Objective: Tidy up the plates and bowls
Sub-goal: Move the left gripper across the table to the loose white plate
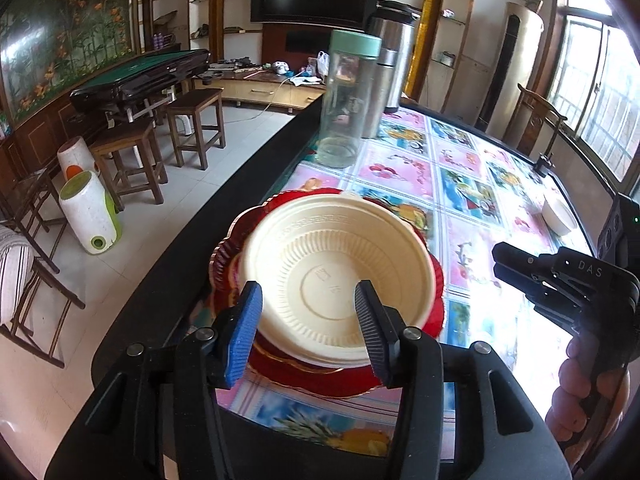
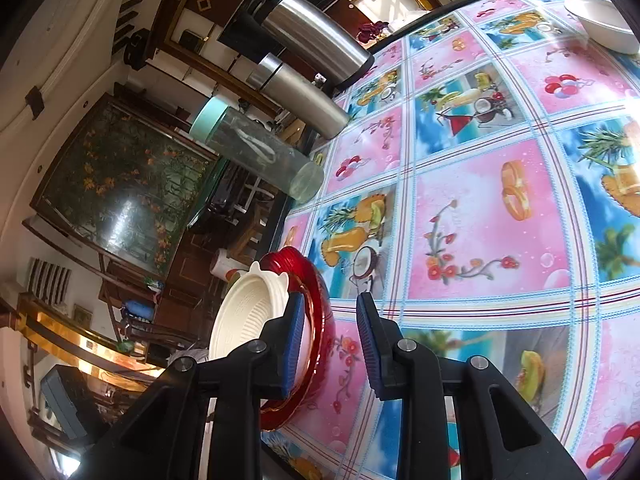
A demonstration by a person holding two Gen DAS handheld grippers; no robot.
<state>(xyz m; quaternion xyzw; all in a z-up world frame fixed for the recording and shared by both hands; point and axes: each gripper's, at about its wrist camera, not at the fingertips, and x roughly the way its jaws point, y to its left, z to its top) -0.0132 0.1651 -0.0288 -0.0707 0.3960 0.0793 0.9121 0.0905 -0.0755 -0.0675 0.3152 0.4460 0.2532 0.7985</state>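
Note:
A cream ribbed bowl (image 1: 340,276) sits in a stack of red scalloped plates (image 1: 320,376) near the table's left edge. My left gripper (image 1: 308,312) is open just above the bowl's near side, and its fingers touch nothing. To the right, a hand holds my right gripper (image 1: 516,272) low over the cloth, apart from the plates. The right wrist view is rolled. In it my right gripper (image 2: 330,336) is open and empty, with the red plates (image 2: 310,276) and cream bowl (image 2: 244,312) beside its left finger. A white bowl (image 1: 558,214) (image 2: 604,20) stands alone at the far right.
A glass bottle with a mint lid (image 1: 348,100) (image 2: 260,152), a steel flask (image 1: 384,92) (image 2: 300,92) and a steel kettle (image 1: 394,40) (image 2: 312,36) stand behind the plates. A fruit-print cloth (image 1: 460,184) covers the table. The table's black rim (image 1: 224,216) runs left of the plates.

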